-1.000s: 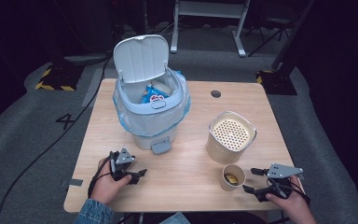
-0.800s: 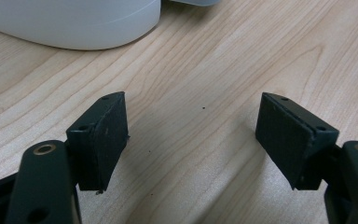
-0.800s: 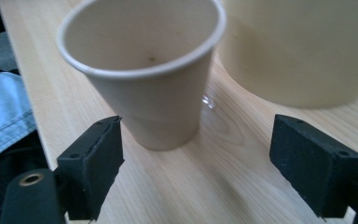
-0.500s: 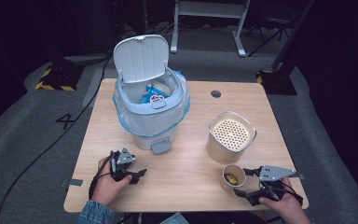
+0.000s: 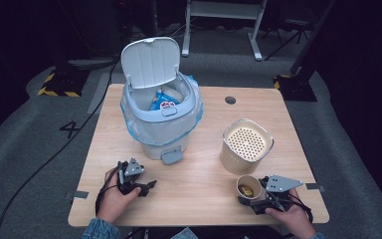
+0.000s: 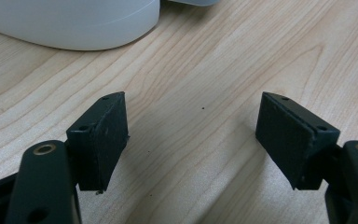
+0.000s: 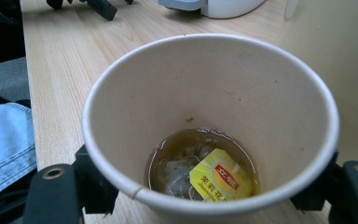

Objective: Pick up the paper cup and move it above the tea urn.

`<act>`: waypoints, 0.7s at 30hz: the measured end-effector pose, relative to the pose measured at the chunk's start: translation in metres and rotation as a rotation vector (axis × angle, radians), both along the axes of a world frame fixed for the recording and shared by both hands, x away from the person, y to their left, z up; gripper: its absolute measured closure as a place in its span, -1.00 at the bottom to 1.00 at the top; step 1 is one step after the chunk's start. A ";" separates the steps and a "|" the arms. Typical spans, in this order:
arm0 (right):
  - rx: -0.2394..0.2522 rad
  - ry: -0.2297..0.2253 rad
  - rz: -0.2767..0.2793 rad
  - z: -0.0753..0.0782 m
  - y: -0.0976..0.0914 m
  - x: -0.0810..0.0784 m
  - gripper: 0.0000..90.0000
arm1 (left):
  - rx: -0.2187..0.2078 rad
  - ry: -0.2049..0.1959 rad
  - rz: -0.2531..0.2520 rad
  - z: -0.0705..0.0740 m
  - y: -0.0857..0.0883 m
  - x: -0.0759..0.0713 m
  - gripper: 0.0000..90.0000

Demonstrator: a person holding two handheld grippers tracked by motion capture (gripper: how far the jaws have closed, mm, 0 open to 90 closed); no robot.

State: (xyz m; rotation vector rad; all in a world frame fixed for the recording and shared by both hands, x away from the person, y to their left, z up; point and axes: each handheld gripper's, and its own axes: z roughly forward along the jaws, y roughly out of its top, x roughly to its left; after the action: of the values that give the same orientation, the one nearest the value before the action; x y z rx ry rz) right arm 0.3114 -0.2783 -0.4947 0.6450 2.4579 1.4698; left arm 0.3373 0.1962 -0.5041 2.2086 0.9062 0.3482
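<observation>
A paper cup (image 5: 249, 187) stands near the table's front right corner, just in front of a beige canister. In the right gripper view the cup (image 7: 209, 88) holds a little brown tea and a tea bag with a yellow tag (image 7: 220, 179). My right gripper (image 5: 252, 198) has just been closing its jaws, and the pads now press on the cup's two sides (image 7: 209, 186). My left gripper (image 5: 146, 185) rests at the front left, open, with bare wood between its jaws (image 6: 193, 135).
A white pedal bin (image 5: 161, 124) with a blue liner stands at the back left, its lid (image 5: 149, 62) up and wrappers inside. The beige canister (image 5: 247, 144) has a perforated top. The wooden table (image 5: 199, 199) has a cable hole (image 5: 230, 100) at the back.
My right gripper has slid left to the paper cup and its jaws have closed around it. The left hand has stayed where it was.
</observation>
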 end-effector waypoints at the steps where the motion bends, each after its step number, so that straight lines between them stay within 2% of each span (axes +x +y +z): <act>1: 0.002 -0.002 0.003 0.000 0.000 0.000 -0.38 | -0.001 0.001 0.000 0.000 0.000 0.000 -0.43; 8: 0.028 -0.018 0.032 0.008 -0.003 -0.002 -0.34 | -0.002 0.002 0.001 0.000 0.000 0.000 -0.43; 14: 0.011 -0.015 0.048 0.023 -0.008 0.001 -0.34 | -0.007 0.006 -0.007 0.000 0.001 0.001 -0.44; 19: 0.001 0.044 0.056 0.036 -0.013 0.002 -0.32 | 0.000 0.004 -0.013 0.000 0.001 0.002 -0.44; 21: -0.001 0.049 0.061 0.041 -0.014 0.002 -0.32 | 0.000 0.003 -0.013 0.000 0.001 0.002 -0.44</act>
State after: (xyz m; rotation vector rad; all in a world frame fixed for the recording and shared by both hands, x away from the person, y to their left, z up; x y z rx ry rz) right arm 0.3136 -0.2925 -0.4533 0.6183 2.5371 1.4917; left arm 0.3394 0.1969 -0.5039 2.2143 0.8930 0.3383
